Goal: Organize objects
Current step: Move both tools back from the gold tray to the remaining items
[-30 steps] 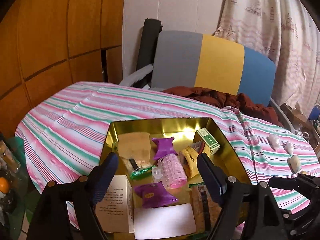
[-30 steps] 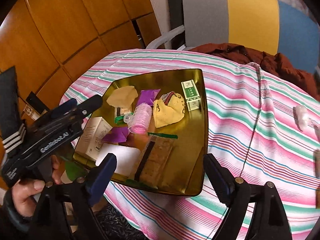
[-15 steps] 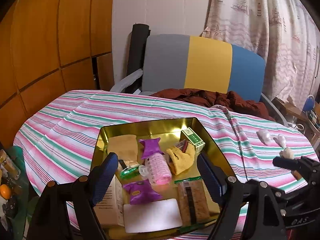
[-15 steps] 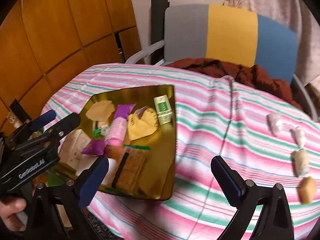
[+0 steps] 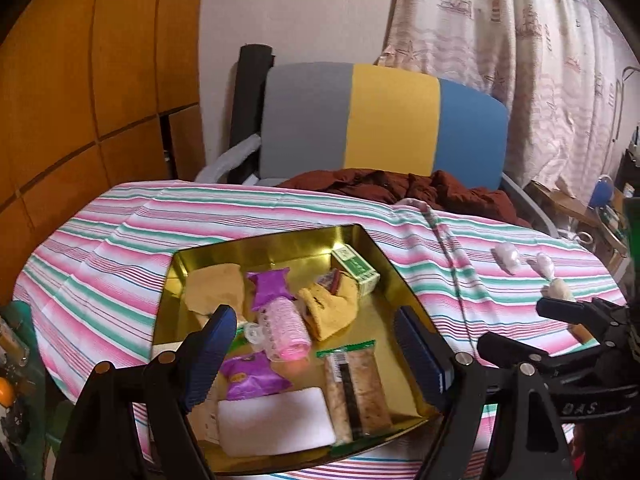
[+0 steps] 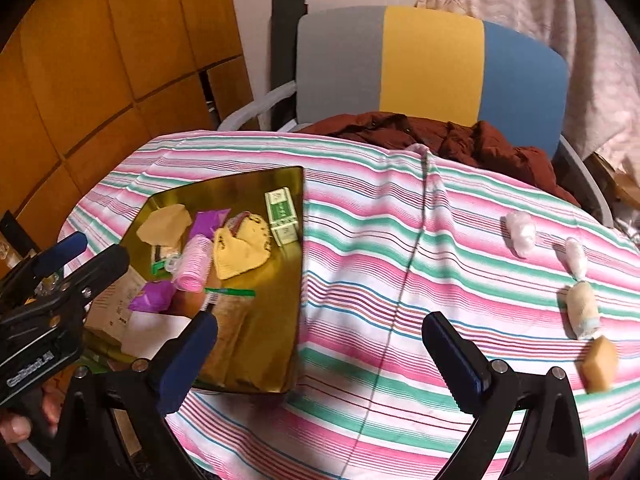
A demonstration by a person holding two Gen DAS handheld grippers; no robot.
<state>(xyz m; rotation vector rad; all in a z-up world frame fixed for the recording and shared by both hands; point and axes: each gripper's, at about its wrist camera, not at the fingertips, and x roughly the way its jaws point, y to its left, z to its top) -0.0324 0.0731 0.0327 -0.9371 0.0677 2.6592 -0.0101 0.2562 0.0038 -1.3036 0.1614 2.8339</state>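
Both hand-held grippers were spread and empty — the left hand-held gripper (image 5: 316,346) over the gold tray (image 6: 298,280), the right hand-held gripper (image 6: 320,354) nearer the wrapped pieces (image 6: 582,310), probably sweets, lined up on the tabletop (image 6: 380,264) to its right.

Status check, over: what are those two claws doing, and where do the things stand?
Both grippers open, empty. Gold tray full; four loose pieces on striped cloth. Nothing in the way.
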